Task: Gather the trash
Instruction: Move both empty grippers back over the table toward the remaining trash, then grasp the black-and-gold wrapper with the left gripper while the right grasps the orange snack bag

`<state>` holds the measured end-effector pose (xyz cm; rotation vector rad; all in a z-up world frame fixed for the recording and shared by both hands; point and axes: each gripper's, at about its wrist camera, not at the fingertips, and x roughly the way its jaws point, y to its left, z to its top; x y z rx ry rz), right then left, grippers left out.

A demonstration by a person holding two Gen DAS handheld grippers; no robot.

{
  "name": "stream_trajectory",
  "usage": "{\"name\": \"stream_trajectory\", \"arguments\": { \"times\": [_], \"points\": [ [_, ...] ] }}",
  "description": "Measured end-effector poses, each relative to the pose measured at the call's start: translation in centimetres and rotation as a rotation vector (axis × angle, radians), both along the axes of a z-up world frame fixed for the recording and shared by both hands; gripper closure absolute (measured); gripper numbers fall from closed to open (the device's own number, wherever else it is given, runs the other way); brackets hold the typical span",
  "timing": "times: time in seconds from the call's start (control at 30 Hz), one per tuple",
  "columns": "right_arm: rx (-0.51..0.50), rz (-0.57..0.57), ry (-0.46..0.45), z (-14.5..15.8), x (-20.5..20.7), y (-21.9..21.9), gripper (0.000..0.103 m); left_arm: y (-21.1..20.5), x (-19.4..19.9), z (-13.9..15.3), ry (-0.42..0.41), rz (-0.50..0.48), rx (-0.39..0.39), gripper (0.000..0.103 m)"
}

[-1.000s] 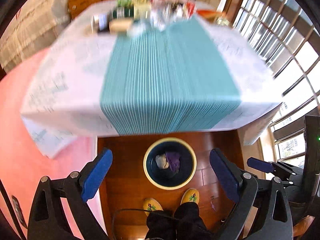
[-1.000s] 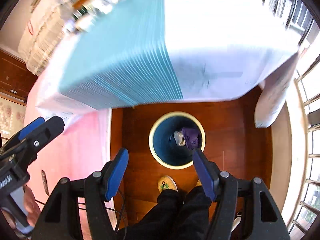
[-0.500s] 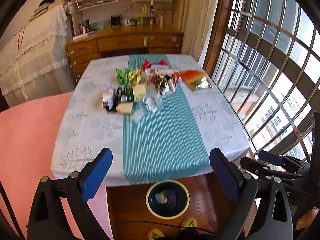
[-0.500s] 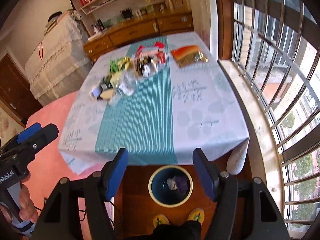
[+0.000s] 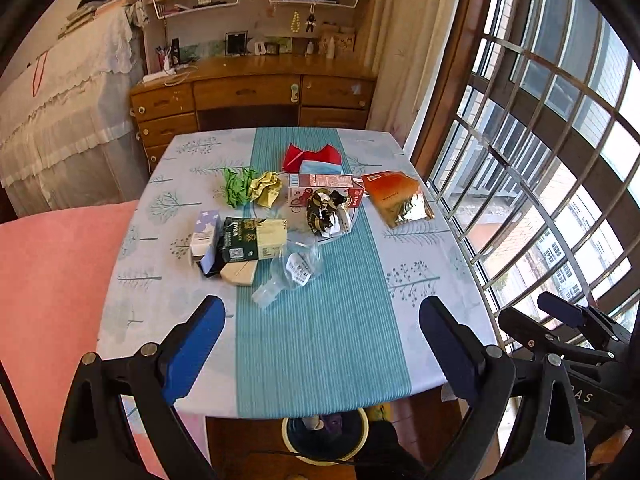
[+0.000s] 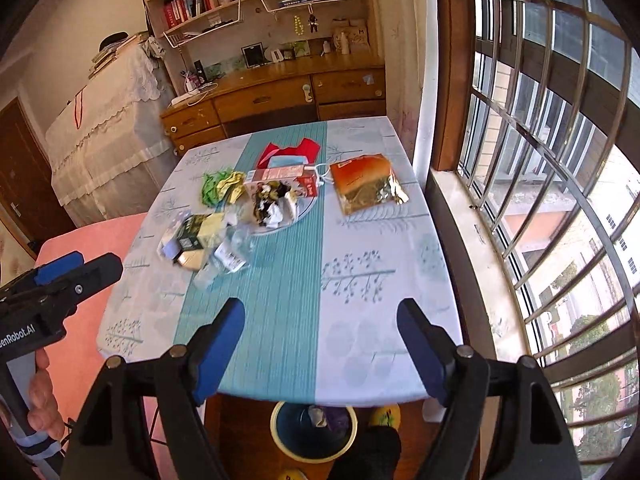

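Note:
Trash lies in a heap on the table: a clear plastic bottle, a dark green box, crumpled green and yellow paper, a red carton, a crumpled wrapper and an orange-and-gold snack bag. A yellow-rimmed blue bin stands on the floor under the near table edge, with some scraps in it. My left gripper is open and empty above the near table edge. My right gripper is empty too, its jaws opening wider.
A pink cloth covers something left of the table. A barred window runs along the right. A wooden dresser with shelves stands behind the table. A person's dark trouser leg and a yellow slipper are beside the bin.
Both grippers have risen and tilted up, from looking down into the bin to looking across the tabletop. The right gripper's fingers stand wider apart than before.

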<state>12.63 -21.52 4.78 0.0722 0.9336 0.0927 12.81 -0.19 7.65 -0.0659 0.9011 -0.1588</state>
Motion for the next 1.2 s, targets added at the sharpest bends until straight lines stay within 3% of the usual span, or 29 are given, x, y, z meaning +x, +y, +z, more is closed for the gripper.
{"name": "stream_trajectory", "arguments": {
  "times": [0.13, 0.4, 0.67, 0.97, 1.2],
  "points": [
    [0.012, 0.027, 0.024, -1.7, 6.1, -2.1, 0.015, -1.5, 5.2, -1.9, 0.046, 0.045, 0.002, 0.006],
    [0.026, 0.109, 0.137, -6.9, 19.0, -5.8, 0.014, -5.0, 17.2, -7.8, 0.223, 0.187, -0.007, 0.006],
    [0.000, 0.176, 0.237, -13.3, 28.8, -7.0, 0.014, -6.4, 24.7, -14.0, 0.356, 0.309, 0.024, 0.006],
    [-0.029, 0.212, 0.312, -17.5, 33.0, -5.5, 0.014, -6.2, 28.1, -18.0, 0.446, 0.374, 0.027, 0.006],
    [-0.167, 0.262, 0.297, -18.4, 32.6, -3.5, 0.012, -6.8, 29.1, -19.4, 0.473, 0.357, 0.046, 0.006]
  ]
}}
